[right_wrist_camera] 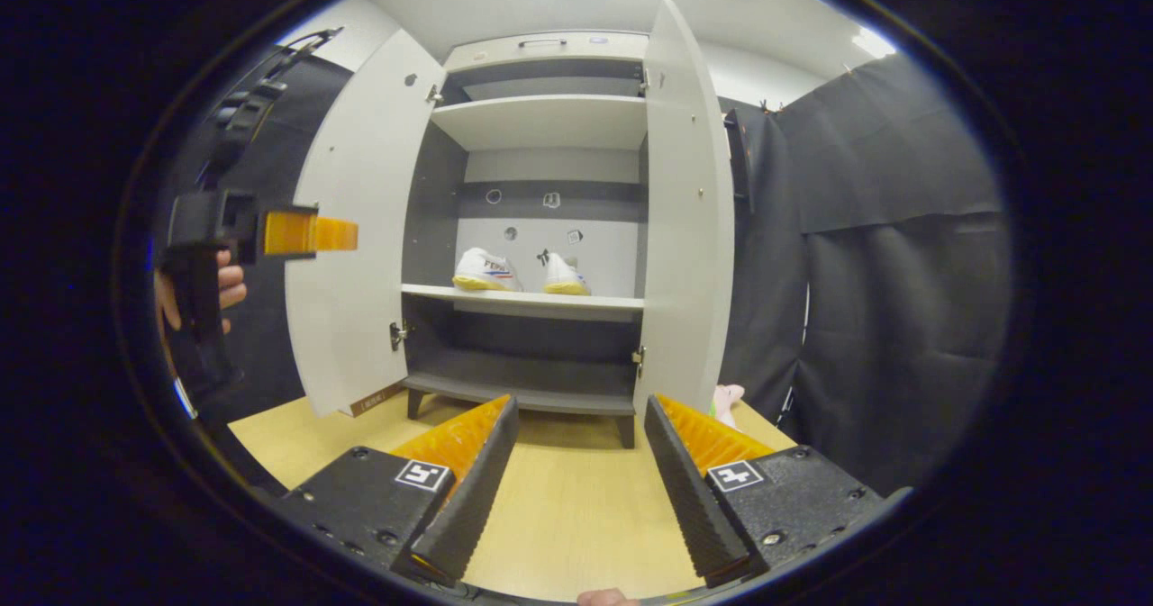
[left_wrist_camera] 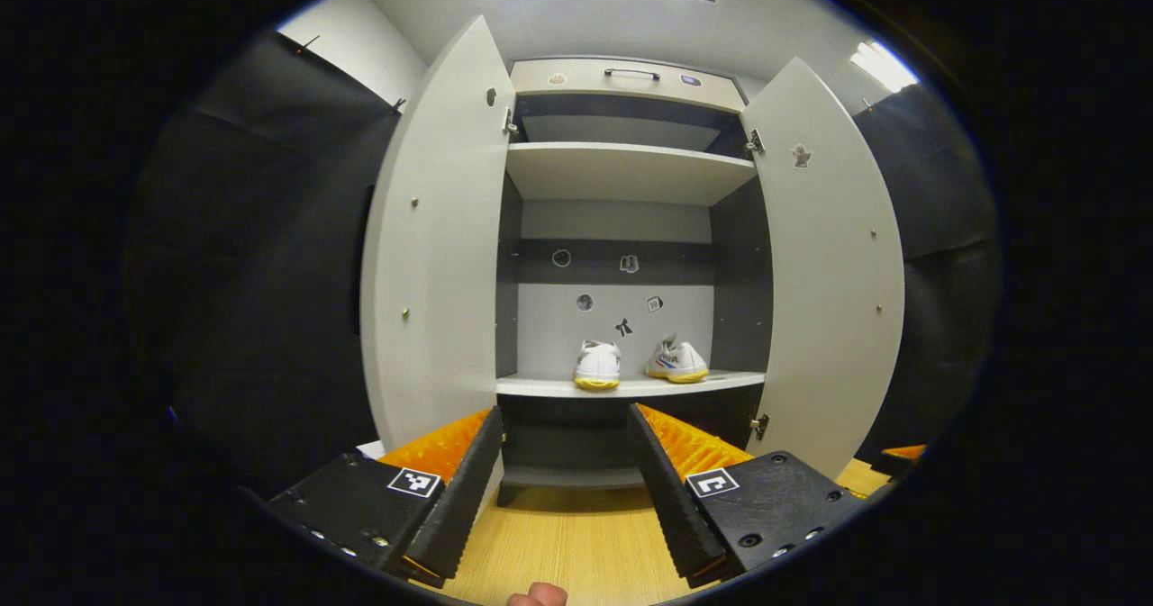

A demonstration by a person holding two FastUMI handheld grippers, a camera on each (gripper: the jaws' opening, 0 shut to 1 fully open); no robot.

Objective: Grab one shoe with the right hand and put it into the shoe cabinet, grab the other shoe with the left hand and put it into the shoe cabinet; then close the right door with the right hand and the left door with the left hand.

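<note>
Both shoes (left_wrist_camera: 640,363) shelved, beyond left gripper (left_wrist_camera: 565,484).

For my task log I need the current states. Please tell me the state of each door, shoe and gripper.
left door: open
right door: open
left shoe: on the middle shelf, upright
right shoe: on the same shelf, upright
left gripper: open, holds nothing
right gripper: open, holds nothing
</note>
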